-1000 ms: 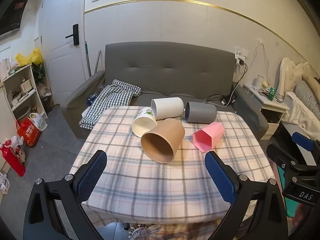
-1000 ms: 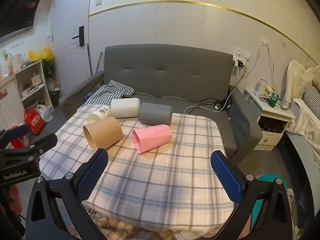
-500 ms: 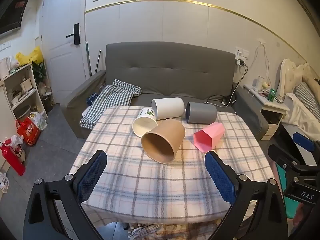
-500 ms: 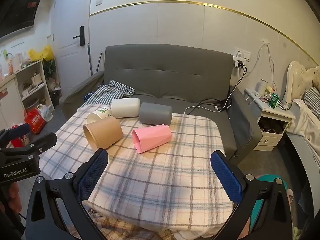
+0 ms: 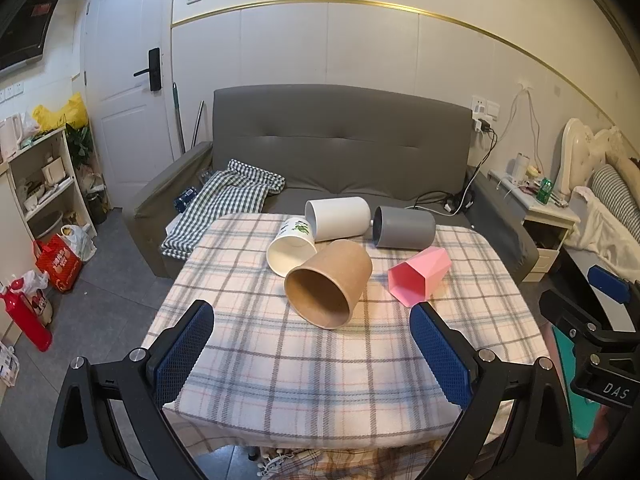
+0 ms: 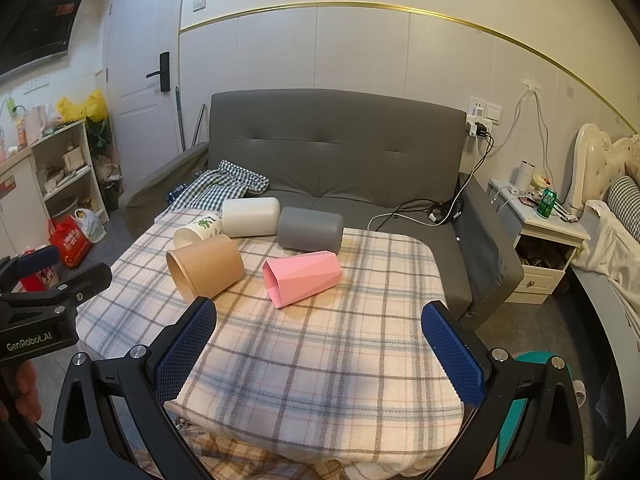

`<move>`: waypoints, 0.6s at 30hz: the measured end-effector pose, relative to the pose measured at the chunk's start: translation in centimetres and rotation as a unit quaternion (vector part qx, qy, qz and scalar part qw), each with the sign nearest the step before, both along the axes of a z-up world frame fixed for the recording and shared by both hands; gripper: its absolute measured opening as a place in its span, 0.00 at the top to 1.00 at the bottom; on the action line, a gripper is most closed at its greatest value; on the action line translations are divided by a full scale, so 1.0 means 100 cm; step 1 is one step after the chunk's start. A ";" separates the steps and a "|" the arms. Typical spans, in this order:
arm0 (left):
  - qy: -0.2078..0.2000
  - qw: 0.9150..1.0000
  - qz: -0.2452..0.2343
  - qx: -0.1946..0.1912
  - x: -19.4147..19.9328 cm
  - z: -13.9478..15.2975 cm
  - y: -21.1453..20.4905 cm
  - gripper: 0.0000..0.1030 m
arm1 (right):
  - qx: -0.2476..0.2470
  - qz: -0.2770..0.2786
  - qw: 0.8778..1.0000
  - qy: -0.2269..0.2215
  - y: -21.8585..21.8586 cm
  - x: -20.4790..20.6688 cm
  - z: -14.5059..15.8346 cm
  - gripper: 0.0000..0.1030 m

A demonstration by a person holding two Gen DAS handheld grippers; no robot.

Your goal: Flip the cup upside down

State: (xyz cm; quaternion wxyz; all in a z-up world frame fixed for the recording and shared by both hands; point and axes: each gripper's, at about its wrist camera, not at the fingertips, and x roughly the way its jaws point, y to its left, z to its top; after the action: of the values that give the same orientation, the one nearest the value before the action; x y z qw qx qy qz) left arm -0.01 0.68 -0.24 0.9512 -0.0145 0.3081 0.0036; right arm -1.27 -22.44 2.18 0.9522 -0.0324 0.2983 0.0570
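Cups on sides, far half of plaid table (image 5: 280,360): brown cup (image 5: 328,284), pink cup (image 5: 418,276), printed white cup (image 5: 291,246), white cup (image 5: 338,218), grey cup (image 5: 404,227) | left gripper (image 5: 312,354) spread wide, nothing held, "GenRobot.AI" | right gripper (image 6: 318,350) spread wide, nothing held, "DAS"

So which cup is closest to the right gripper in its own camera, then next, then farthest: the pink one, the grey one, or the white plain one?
1. Pink cup, on its side, mid-table.
2. Grey cup, behind the pink one.
3. White cup, far edge, left of the grey one.
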 end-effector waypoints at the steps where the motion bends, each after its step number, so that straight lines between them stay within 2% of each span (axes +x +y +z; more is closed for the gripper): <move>1: 0.000 1.000 0.000 0.000 0.000 0.000 -0.001 0.02 | -0.001 -0.001 1.000 -0.001 0.000 0.000 0.000 0.00; 18: 0.001 1.000 0.001 0.000 0.000 -0.001 -0.002 0.02 | -0.004 0.003 1.000 0.004 0.001 0.000 -0.007 0.00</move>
State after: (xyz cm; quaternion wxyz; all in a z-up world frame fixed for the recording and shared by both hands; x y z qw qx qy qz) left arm -0.03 0.48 -0.33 0.9509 -0.0149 0.3091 0.0045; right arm -1.31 -22.33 1.48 0.9508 -0.0364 0.3022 0.0586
